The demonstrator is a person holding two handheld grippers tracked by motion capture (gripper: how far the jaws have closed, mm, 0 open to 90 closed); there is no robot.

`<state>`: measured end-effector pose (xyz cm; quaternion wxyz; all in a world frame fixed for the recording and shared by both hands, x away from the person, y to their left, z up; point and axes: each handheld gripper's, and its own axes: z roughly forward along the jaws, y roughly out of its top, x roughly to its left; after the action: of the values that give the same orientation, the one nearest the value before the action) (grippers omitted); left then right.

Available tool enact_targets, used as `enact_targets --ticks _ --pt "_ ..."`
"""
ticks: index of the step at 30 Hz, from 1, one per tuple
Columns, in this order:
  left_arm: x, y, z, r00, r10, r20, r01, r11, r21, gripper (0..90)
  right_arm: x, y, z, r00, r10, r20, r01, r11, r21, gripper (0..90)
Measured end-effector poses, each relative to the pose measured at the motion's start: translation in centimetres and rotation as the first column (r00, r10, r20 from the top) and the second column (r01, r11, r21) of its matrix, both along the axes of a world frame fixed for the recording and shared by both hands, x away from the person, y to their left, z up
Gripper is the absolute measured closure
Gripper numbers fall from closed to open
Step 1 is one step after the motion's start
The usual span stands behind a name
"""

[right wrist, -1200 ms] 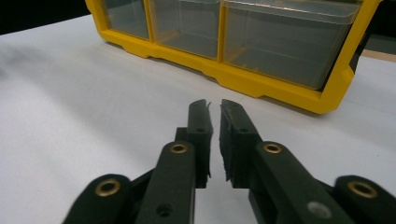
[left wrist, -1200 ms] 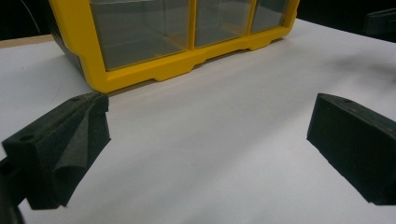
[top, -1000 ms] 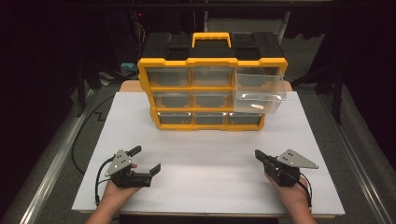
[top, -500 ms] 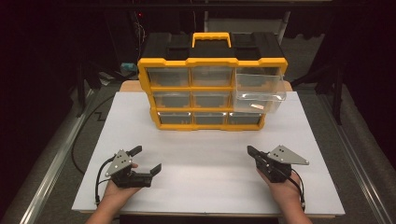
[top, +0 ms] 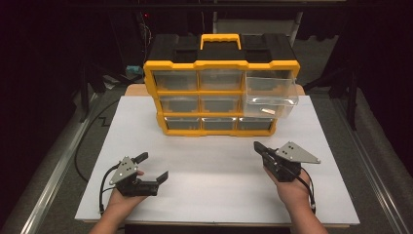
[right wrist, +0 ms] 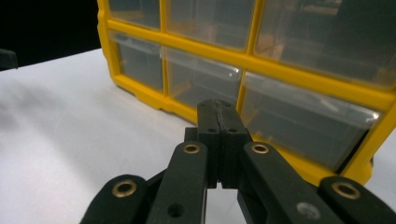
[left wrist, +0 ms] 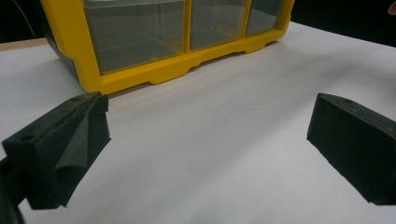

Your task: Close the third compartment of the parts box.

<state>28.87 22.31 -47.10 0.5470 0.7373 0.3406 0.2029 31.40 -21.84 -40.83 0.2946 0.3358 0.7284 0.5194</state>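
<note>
The yellow drawer organiser (top: 220,92) stands upright at the far middle of the white worktop (top: 214,165), its black-and-yellow carry handle (top: 220,40) on top. Its clear top-right drawer (top: 271,95) is pulled out toward the person and hangs forward over the row below, with a small pale piece lying in it; the other drawers sit flush.

What has changed over the last second is the right tool (top: 258,146): it has left its spot near the front edge and come forward and up, and now hovers above the worktop with its tip aimed at the organiser's right side. Its jaws are clenched together with nothing between them, plainly pressed pad to pad in the right gripper view (right wrist: 218,122). The left tool (top: 152,167) has stayed put near the front left, jaws spread wide and empty.

A clenched tip heading for the open drawer suggests a push to slide it home rather than a grasp, though the tool is still well short of it
</note>
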Motion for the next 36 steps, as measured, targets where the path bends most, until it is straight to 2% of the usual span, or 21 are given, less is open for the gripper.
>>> enact_targets --ticks 13,36 --pt "0.0 0.0 0.0 1.0000 0.000 0.002 0.000 1.0000 -0.005 0.5 0.1 0.7 3.4 0.9979 -0.006 0.064 0.005 1.000 0.011 90.0" --pt "0.0 0.0 0.0 1.0000 -0.002 0.005 0.002 0.9999 -0.010 0.4 0.2 0.9 7.5 0.9884 -0.033 0.149 0.028 0.999 0.033 90.0"
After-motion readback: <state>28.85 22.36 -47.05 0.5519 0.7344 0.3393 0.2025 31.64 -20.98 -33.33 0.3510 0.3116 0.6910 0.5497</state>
